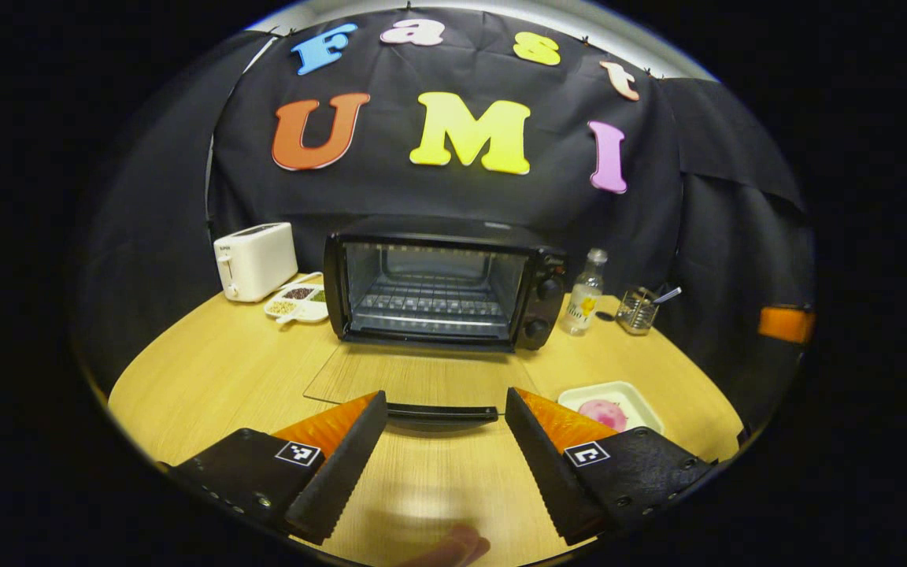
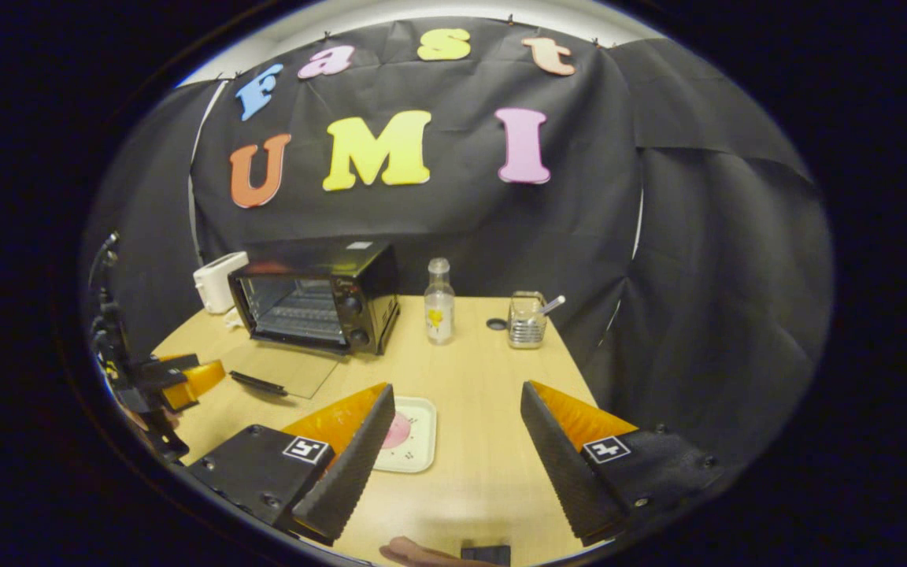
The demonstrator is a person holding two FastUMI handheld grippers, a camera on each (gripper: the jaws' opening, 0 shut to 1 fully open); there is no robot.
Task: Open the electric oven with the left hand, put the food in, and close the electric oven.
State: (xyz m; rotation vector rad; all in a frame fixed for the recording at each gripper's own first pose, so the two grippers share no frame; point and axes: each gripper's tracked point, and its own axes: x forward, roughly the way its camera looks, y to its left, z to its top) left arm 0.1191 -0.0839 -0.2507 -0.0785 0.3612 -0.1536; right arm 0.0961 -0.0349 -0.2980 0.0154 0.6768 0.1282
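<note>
1. Electric oven sits at the back of the wooden table, against the black cloth wall. Door is fully down, glass door lying flat on the tabletop, handle at its near edge.
2. Oven cavity open, wire rack visible inside, nothing on it. Two knobs on the right panel.
3. Left gripper: fingers spread wide, holding nothing. It hovers just in front of the door handle, one finger on each side of it in the left gripper view; whether it touches the handle I cannot tell.
4. Right gripper: fingers wide apart, holding nothing, above the table near the front edge.
5. Food: pink round item on a small white tray, on the table in front of the oven, to its right. In the right gripper view the tray is partly hidden behind that gripper's left finger.
6. Left gripper also shows in the right gripper view, far left, near the door handle.
7. White toaster left of the oven, a divided dish with grains just beside it.
8. Right of the oven: clear bottle, then a glass holder with a utensil sticking out.
9. Fingertip of a person at the bottom edge of the left gripper view.
</note>
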